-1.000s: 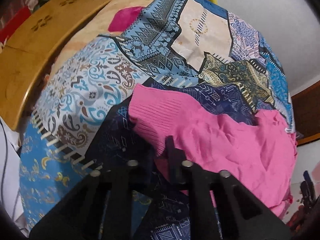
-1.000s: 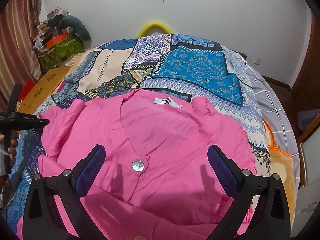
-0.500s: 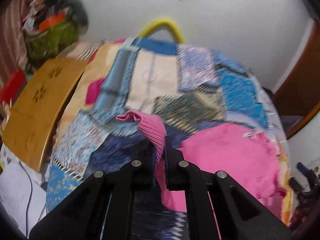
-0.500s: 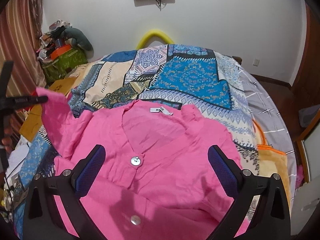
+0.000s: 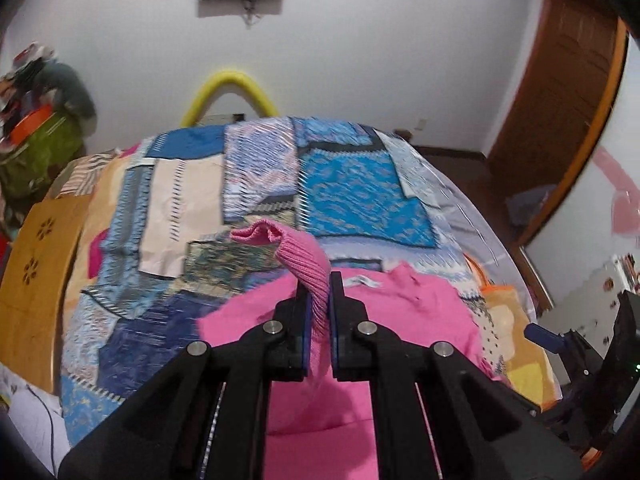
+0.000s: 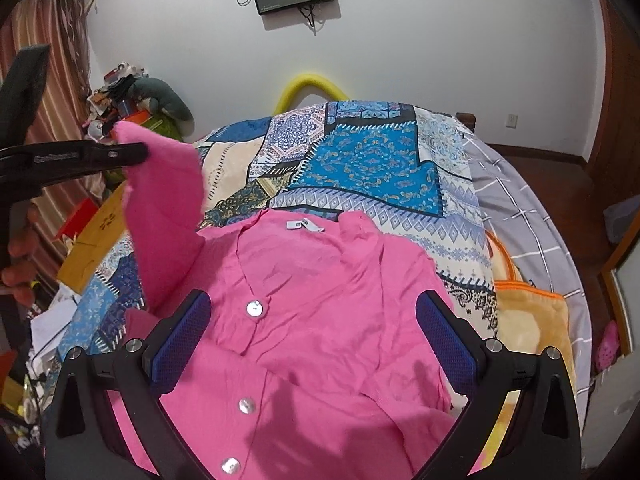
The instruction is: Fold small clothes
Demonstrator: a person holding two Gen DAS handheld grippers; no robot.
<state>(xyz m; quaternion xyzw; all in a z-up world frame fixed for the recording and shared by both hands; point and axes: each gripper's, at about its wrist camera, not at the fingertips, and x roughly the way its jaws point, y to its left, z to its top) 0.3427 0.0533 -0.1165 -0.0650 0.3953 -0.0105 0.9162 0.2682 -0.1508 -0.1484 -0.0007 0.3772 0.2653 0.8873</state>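
The pink cardigan (image 6: 320,320) lies front up on the patchwork bedspread (image 6: 368,160), buttons closed down its middle, neck label toward the far wall. Its body is spread flat under my right gripper (image 6: 312,344), while one sleeve (image 6: 164,208) stands lifted off the bed at the garment's left side. The step in hand, as I judge it, is the first fold: bringing that sleeve across the chest.

My left gripper (image 5: 319,320) is clamped on the ribbed cuff (image 5: 300,256), which droops over the tips of the closed fingers. From the right wrist view the same gripper shows at the left edge, holding the sleeve up in the air. My right gripper hovers over the buttoned front with its jaws wide apart and nothing between them.

Next I should carry the cuff over toward the top button (image 6: 253,309) and lay it down smooth. The right gripper could press the shoulder so the body does not drag along.
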